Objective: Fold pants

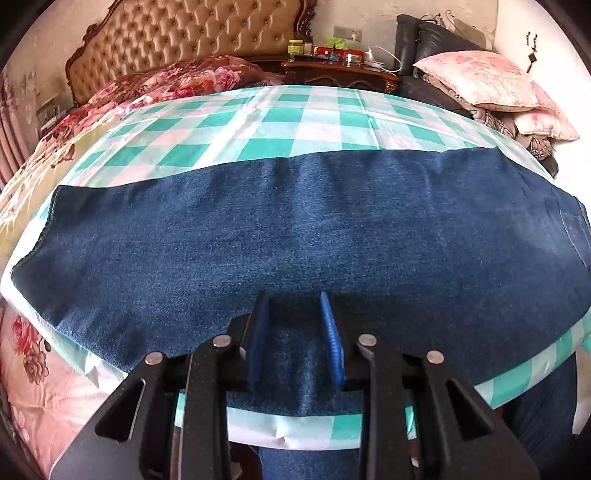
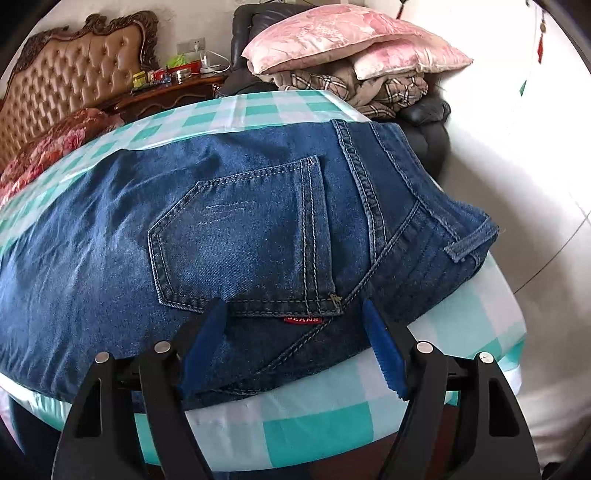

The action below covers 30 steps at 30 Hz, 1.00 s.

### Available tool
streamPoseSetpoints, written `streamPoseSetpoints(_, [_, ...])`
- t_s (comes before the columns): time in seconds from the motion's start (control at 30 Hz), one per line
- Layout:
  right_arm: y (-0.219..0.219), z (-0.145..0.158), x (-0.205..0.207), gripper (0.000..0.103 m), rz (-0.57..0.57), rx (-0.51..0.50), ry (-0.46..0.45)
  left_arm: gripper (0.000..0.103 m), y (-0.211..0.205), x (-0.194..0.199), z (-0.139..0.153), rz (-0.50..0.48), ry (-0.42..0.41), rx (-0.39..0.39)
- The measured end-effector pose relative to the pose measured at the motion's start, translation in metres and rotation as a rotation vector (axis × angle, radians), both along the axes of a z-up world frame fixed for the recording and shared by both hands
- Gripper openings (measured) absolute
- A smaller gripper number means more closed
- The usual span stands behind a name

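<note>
Blue denim pants [image 1: 295, 229] lie flat across a table with a green-and-white checked cloth [image 1: 280, 118]. In the left wrist view my left gripper [image 1: 295, 306] is open over the near edge of the leg part, and a ridge of denim rises between its blue pads [image 1: 332, 339]. In the right wrist view the seat of the pants [image 2: 236, 229] shows a back pocket with a red label [image 2: 303, 319] and the waistband [image 2: 454, 225] at the right. My right gripper [image 2: 295, 310] is open wide, its pads on either side of the pocket's near edge.
A bed with a tufted headboard [image 1: 192, 33] and floral blanket [image 1: 177, 81] stands behind the table. A wooden nightstand [image 1: 343, 74] holds jars. Pink pillows [image 2: 351, 48] lie on folded plaid bedding [image 2: 369, 92] on a dark chair at the back right.
</note>
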State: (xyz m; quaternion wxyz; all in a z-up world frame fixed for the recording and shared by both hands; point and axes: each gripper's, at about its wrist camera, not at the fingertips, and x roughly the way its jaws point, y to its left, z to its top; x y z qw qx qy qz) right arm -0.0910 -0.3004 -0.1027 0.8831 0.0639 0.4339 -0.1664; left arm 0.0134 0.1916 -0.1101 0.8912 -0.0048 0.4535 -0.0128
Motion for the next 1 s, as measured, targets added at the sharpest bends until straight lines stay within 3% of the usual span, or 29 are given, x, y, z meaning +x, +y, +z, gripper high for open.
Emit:
streamPoseSetpoints(0.3, [-0.001, -0.002, -0.006, 0.074, 0.014, 0.015, -0.004, 0.035, 0.01, 0.009, 0.003, 0.07, 0.028, -0.073])
streamPoseSetpoints(0.33, [-0.002, -0.002, -0.006, 0.074, 0.017, 0.018, -0.003, 0.037, 0.015, 0.011, 0.003, 0.103, 0.033, -0.057])
streamPoseSetpoints(0.37, [-0.002, -0.002, -0.005, 0.074, 0.018, 0.018, -0.002, 0.045, 0.021, 0.012, 0.004, 0.143, 0.035, -0.048])
streamPoseSetpoints(0.5, [-0.003, -0.002, -0.005, 0.077, 0.015, 0.018, 0.002, 0.05, 0.063, 0.011, 0.003, 0.259, 0.039, -0.144])
streamPoseSetpoints(0.63, [-0.007, 0.006, -0.005, 0.077, 0.021, 0.003, 0.002, 0.05, 0.105, 0.0, 0.008, 0.375, 0.019, -0.111])
streamPoseSetpoints(0.7, [-0.019, 0.014, -0.009, 0.077, -0.007, 0.009, -0.026, 0.05, 0.142, -0.013, 0.013, 0.471, -0.01, -0.182])
streamPoseSetpoints(0.77, [-0.038, 0.02, -0.009, 0.077, -0.037, 0.035, -0.045, 0.05, 0.181, -0.03, 0.019, 0.572, -0.043, -0.209])
streamPoseSetpoints(0.83, [-0.055, 0.022, -0.004, 0.075, -0.063, -0.001, -0.04, 0.049, 0.218, -0.046, 0.021, 0.654, -0.069, -0.241])
streamPoseSetpoints(0.9, [-0.065, 0.026, 0.002, 0.072, -0.062, -0.046, -0.05, 0.048, 0.244, -0.055, 0.02, 0.699, -0.085, -0.263])
streamPoseSetpoints(1.0, [-0.077, 0.025, 0.013, 0.067, -0.058, -0.102, -0.039, 0.048, 0.27, -0.052, 0.018, 0.69, -0.09, -0.273])
